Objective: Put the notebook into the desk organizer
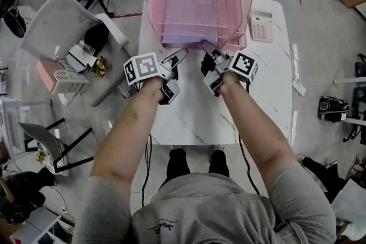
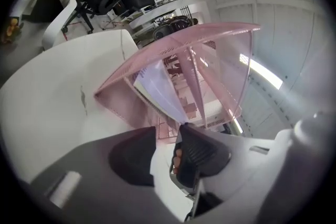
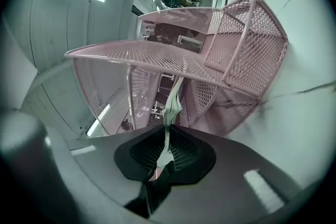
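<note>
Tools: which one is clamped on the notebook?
The right tool, jaws shut on the notebook's near edge at the pink desk organizer; the left tool's jaws stand apart, gripping nothing.

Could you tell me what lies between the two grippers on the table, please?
Only bare white table shows between the left gripper and the right gripper in the head view, just in front of the notebook.
</note>
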